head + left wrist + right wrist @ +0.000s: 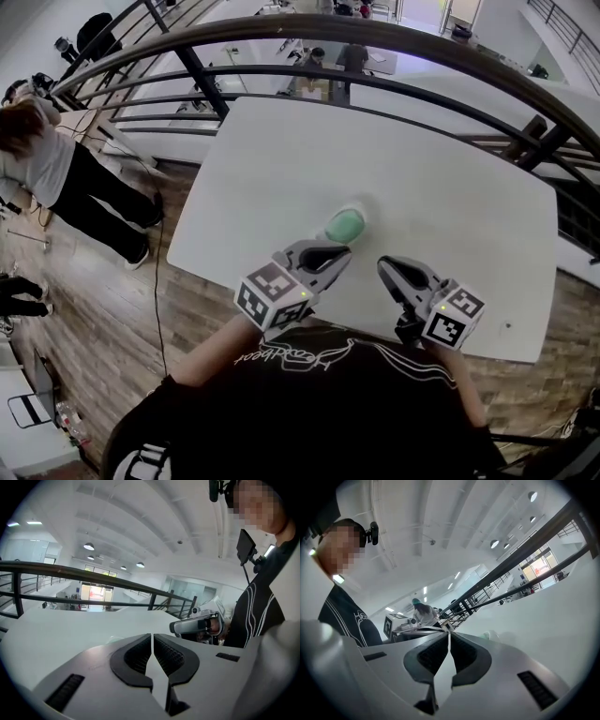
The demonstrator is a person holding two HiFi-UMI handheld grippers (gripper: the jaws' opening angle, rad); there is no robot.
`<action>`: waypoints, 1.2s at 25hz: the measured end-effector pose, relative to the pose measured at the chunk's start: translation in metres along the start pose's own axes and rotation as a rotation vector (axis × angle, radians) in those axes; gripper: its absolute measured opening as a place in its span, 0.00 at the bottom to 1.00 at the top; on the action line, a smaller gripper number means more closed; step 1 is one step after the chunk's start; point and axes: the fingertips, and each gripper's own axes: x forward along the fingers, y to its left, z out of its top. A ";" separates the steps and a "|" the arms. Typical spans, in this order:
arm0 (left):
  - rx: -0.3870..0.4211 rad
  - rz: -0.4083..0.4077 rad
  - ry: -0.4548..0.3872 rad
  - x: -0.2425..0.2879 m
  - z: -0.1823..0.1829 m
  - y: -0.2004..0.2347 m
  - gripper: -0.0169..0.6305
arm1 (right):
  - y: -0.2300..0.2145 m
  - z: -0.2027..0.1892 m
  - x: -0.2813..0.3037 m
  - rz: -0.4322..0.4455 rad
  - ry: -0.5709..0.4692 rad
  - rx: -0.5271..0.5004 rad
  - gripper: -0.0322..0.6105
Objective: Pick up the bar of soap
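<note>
Black printed shirt (328, 403) of the person, nearest the camera at the bottom edge. Left gripper (337, 255), grey with black ribbed pads and a square-marker cube: jaws closed together, holding nothing, over the near part of the surface. Right gripper (385, 267), same make: jaws likewise closed and empty, just right of the left one, the two apart. Pale green oval bar of soap (345, 225): lying on the surface just beyond the left gripper's tips, untouched by either pad. White rectangular surface (281, 159): carries the soap only. Dark metal railing (375, 33): curves past the far edge. Wooden plank floor (192, 309), left; a second person (56, 173) stands far left.
</note>
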 end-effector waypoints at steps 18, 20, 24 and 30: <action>0.207 0.147 0.218 0.054 -0.040 0.099 0.39 | -0.064 -0.009 0.030 -0.040 0.030 0.080 0.08; 0.210 0.150 0.239 0.059 -0.047 0.104 0.41 | -0.067 -0.013 0.029 -0.043 0.037 0.086 0.08; 0.194 0.128 0.277 0.070 -0.062 0.112 0.45 | -0.077 -0.023 0.028 -0.052 0.048 0.092 0.08; 0.211 0.108 0.320 0.073 -0.070 0.116 0.45 | -0.078 -0.025 0.028 -0.068 0.047 0.105 0.08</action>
